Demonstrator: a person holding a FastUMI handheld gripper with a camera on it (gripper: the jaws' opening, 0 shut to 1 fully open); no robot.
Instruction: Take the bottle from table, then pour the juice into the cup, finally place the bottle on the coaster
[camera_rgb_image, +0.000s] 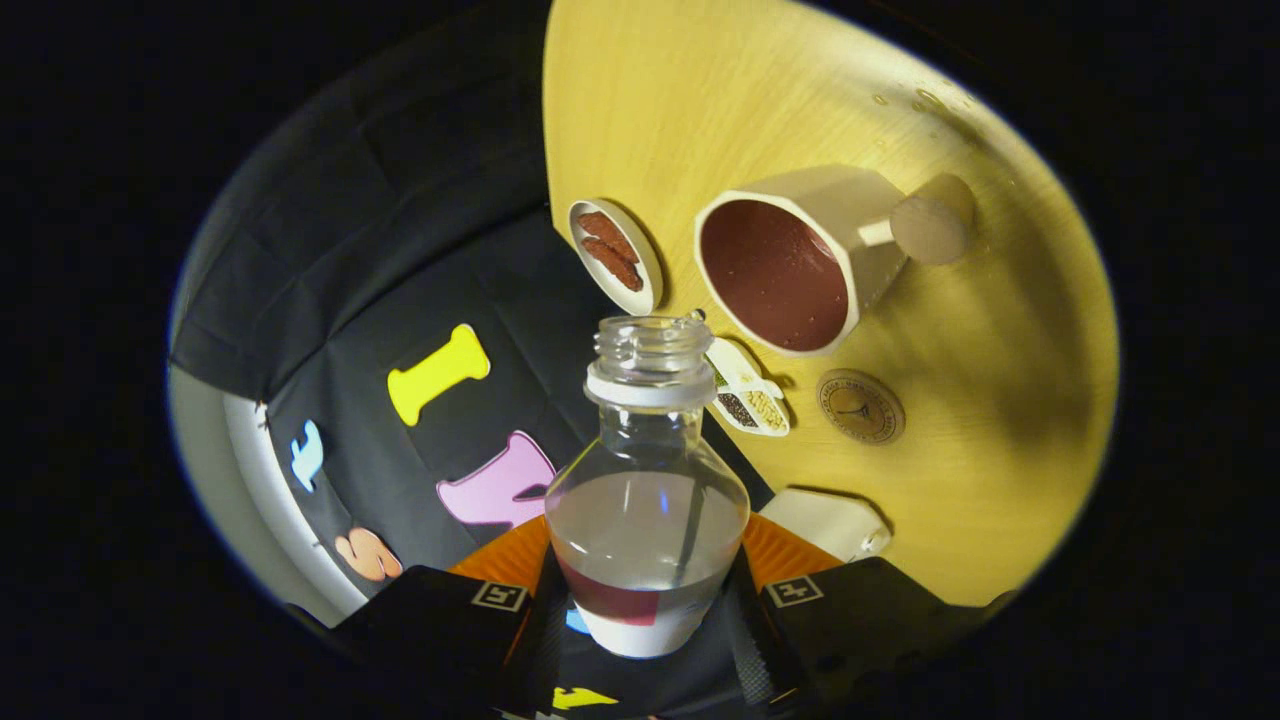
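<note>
My gripper (648, 615) is shut on a clear plastic bottle (648, 520), both fingers pressing its lower body. The bottle has no cap, holds clear liquid in its lower part, and its open neck (650, 350) points ahead. The whole scene is tilted. Beyond the neck and to its right stands a beige cup (800, 265) with a dark brown inside and a round wooden knob handle (932, 220); its mouth faces me. A round brown coaster (860, 407) lies on the wooden table (720, 100) just in front of the cup.
A small white dish (614, 255) with brown pieces sits left of the cup near the table's edge. A white divided dish (748, 395) with grains lies beside the bottle neck. A white flat object (828, 522) rests by the right finger. Black cloth wall is at the left.
</note>
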